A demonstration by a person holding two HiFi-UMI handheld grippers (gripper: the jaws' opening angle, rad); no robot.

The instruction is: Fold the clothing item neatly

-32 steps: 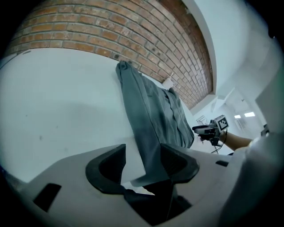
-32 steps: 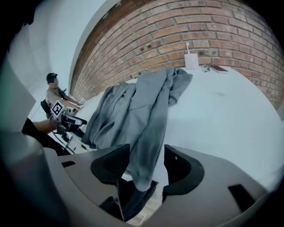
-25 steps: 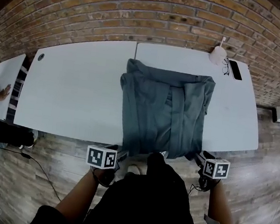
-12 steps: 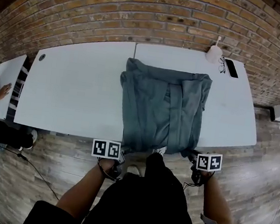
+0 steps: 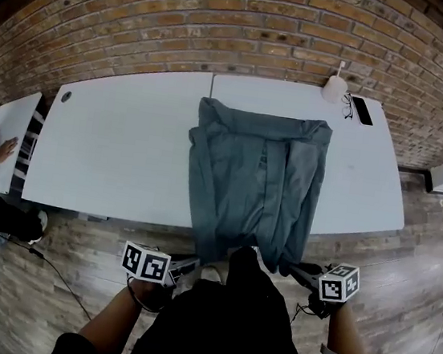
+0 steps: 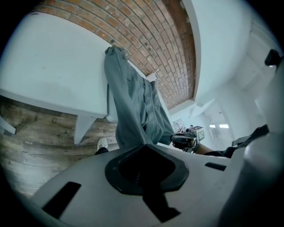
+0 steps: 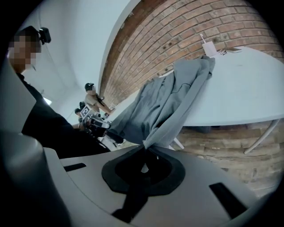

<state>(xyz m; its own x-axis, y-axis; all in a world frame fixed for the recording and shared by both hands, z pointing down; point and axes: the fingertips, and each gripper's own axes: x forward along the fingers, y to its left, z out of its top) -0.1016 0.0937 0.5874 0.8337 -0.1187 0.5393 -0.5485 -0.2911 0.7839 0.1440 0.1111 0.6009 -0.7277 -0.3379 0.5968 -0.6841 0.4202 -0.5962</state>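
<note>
Left gripper (image 5: 187, 262): jaws pinched nearly together on the near-left corner of the grey-green fabric garment (image 5: 254, 172). Its own view shows cloth running straight into the closed tips (image 6: 144, 148).
Right gripper (image 5: 296, 269): same on the near-right corner, with a bunched fold clamped between jaws that have almost no gap (image 7: 143, 148).
Both grippers sit just off the near edge of the white rectangular table (image 5: 112, 150), over the wood-plank floor (image 5: 67, 241).
The garment lies lengthwise on the table, right of centre. Its side panels are folded inward, its far end is near the red brick wall (image 5: 225, 27), and its near hem hangs past the table edge to the two grips.
At the far-right table corner are a small white rounded object (image 5: 334, 88), a pair of glasses (image 5: 348, 105) and a black phone (image 5: 362, 111), all apart from the garment.
</note>
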